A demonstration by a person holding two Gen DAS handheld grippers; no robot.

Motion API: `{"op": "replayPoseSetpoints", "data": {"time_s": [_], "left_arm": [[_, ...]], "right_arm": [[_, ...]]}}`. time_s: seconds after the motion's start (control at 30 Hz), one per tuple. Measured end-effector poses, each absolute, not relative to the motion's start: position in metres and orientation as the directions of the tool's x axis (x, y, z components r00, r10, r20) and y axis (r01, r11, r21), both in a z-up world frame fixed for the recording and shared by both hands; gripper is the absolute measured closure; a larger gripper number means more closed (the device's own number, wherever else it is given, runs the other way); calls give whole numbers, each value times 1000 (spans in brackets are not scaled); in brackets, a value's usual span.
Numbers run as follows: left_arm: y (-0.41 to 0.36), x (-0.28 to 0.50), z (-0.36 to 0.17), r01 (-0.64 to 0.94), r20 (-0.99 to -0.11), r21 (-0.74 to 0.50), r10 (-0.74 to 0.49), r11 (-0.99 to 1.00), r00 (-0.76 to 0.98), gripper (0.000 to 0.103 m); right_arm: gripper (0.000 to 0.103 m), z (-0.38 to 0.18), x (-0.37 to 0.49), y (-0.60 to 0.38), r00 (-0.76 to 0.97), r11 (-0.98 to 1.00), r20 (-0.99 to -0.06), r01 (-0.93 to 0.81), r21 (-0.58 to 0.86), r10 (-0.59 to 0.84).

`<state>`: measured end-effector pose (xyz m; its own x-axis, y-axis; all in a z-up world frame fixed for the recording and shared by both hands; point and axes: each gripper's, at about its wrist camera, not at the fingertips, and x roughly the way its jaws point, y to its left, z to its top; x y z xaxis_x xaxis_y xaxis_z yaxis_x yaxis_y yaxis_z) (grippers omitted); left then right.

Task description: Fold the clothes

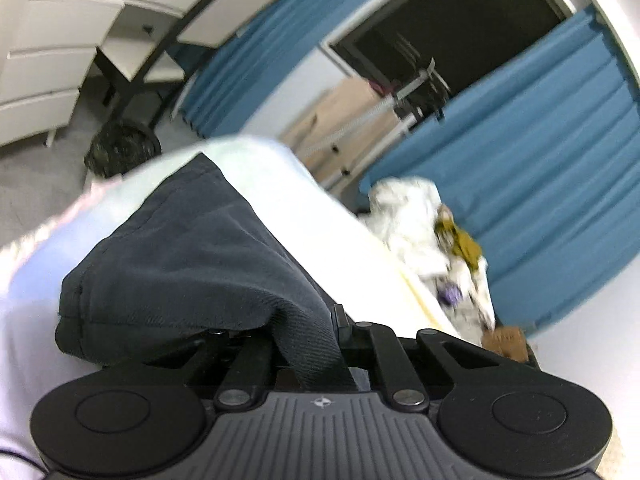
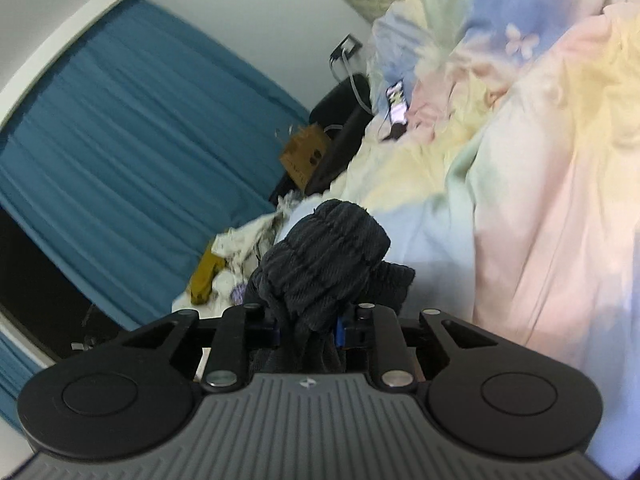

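A dark navy garment (image 1: 192,248) lies stretched over the pale bedsheet (image 1: 312,208) in the left wrist view. My left gripper (image 1: 308,340) is shut on its near edge, and the cloth hides both fingertips. In the right wrist view my right gripper (image 2: 308,320) is shut on a bunched ribbed part of the same dark garment (image 2: 324,260), which stands up in a lump over the jaws. The garment is lifted a little above the bed in both views.
A pastel rainbow quilt (image 2: 540,140) is heaped on the bed. A pile of white and mustard clothes (image 1: 436,240) lies at the bed's far edge and shows again in the right view (image 2: 236,256). Blue curtains (image 1: 540,184), white drawers (image 1: 48,80) and a brown paper bag (image 2: 304,152) surround the bed.
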<state>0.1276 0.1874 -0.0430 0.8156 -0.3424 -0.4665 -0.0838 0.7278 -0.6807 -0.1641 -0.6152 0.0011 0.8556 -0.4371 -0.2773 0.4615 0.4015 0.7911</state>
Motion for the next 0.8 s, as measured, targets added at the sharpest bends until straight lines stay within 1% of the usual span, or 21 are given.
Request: {"op": "replayPoseSetpoints", "data": {"time_s": [0.13,0.2,0.27,0.3,0.37,0.5,0.57,0.63,0.7,0.73,0.77,0.8], "left_arm": [[156,81,-52,-45,-498,-674,-408,738,765,94],[139,66,-62,-22,-535,-641,-426,767,729,93],[124,58,-75,-6,-568,-609,-432,793,700,93],[119,55,-82,-7,-582,-598,-429,801,691,92],[115,52,-89,-10,-594,-584,-420,812,686,91],[114,49,-98,-16,-610,-559,-399,829,684,87],[114,48,-101,-20,-613,-550,-388,835,688,81],[117,47,-96,-35,-609,-542,-365,839,704,78],[120,46,-91,-54,-608,-540,-345,840,715,71],[124,45,-90,-70,-605,-553,-342,831,719,61],[129,44,-92,-90,-600,-575,-344,813,722,48],[134,43,-93,-110,-595,-596,-346,795,725,42]], "right_arm": [[80,9,-198,-640,839,397,-247,463,792,-484],[81,0,-218,-652,820,397,-232,476,785,-524],[80,-18,-241,-665,793,379,-252,510,772,-555],[80,-31,-252,-671,779,361,-281,535,764,-560],[80,-64,-266,-683,749,310,-378,598,739,-544],[78,-113,-283,-684,715,293,-461,661,691,-526],[76,-112,-285,-682,716,328,-469,672,664,-517],[74,-108,-287,-680,719,367,-474,678,637,-507],[69,-105,-288,-678,722,405,-480,683,608,-498],[67,-103,-289,-677,724,424,-483,685,593,-493],[60,-96,-290,-672,720,444,-488,691,570,-494],[50,-88,-292,-666,714,464,-493,699,544,-497]]}}
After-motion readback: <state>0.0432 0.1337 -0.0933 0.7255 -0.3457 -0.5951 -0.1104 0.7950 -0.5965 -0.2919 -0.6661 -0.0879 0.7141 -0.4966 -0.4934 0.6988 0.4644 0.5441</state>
